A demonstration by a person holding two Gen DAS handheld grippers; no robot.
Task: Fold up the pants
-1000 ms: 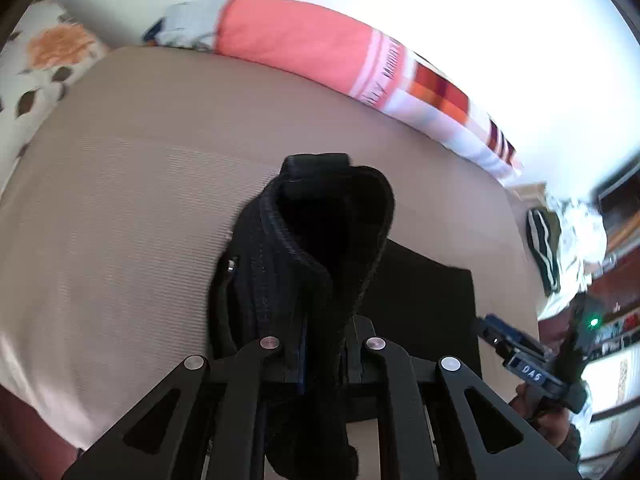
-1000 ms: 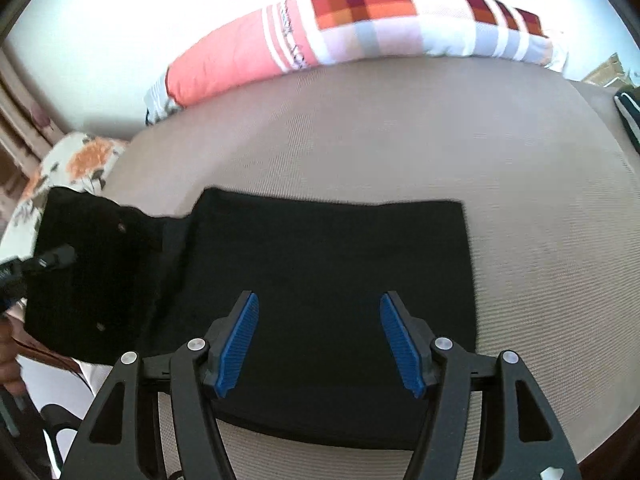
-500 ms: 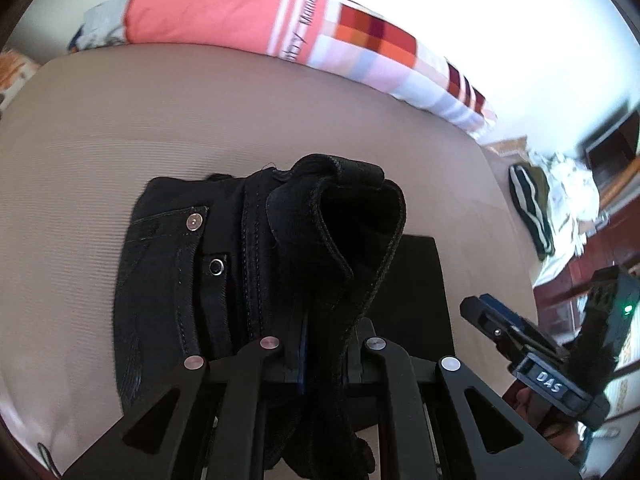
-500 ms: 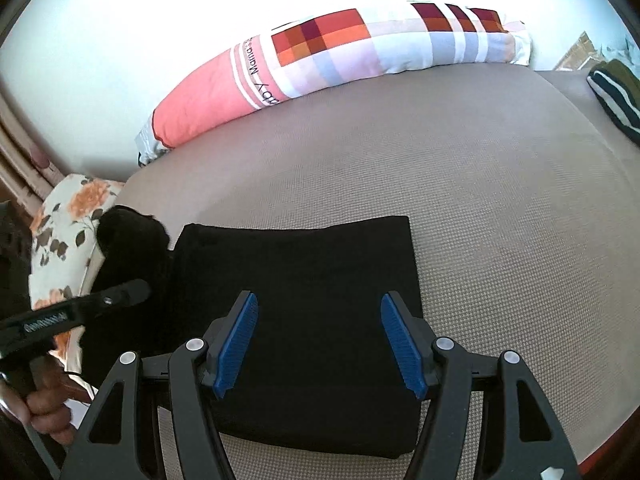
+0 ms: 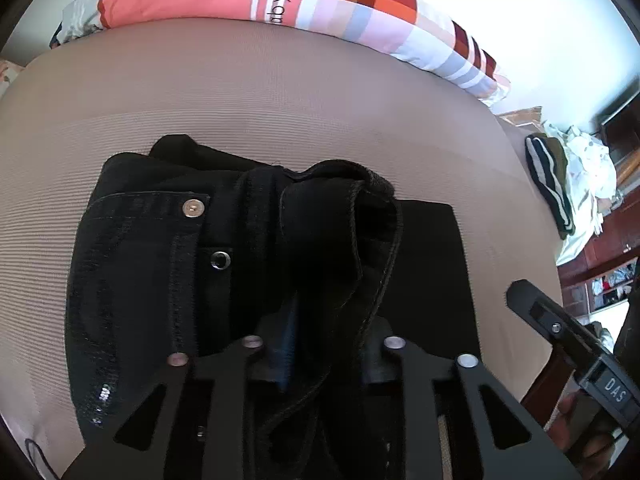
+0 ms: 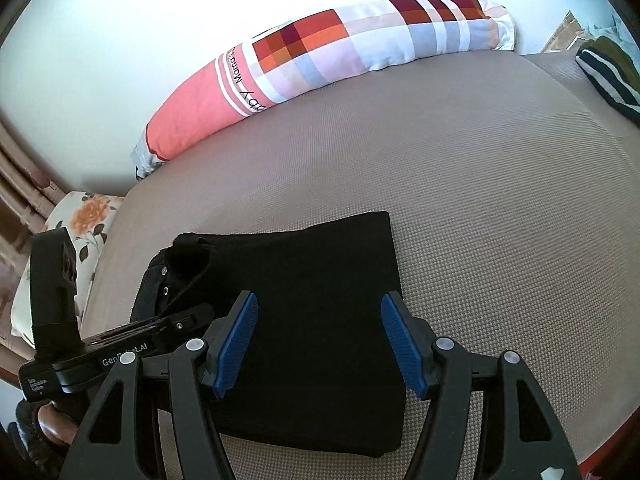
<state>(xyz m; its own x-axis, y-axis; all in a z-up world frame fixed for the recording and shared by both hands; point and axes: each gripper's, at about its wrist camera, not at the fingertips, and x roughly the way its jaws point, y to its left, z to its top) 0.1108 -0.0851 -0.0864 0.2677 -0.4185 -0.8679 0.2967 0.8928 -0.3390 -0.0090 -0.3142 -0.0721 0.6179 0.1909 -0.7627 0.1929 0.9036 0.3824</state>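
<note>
Our left claw [image 5: 320,360] has just been opening, its jaws now loose around the waistband of the black pants [image 5: 168,264], which lie folded on the bed [image 5: 280,100] directly ahead of it. Our right claw [image 6: 320,344] hovers spread over the pants' folded legs, gripping nothing.

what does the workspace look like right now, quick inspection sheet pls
surface: tan mattress, mostly bare.
job's things: black pants, legs folded flat, waistband end brought over on top, still bunched.
clutter: long pink checked bolster along the wall; floral pillow at the corner; striped garment at the far edge.
grippers: left gripper has just been opening, waistband fabric still between its jaws; right gripper open, nothing between its pads, over the folded legs.
cables: nothing seen.
surroundings: white wall, dark wood furniture.
</note>
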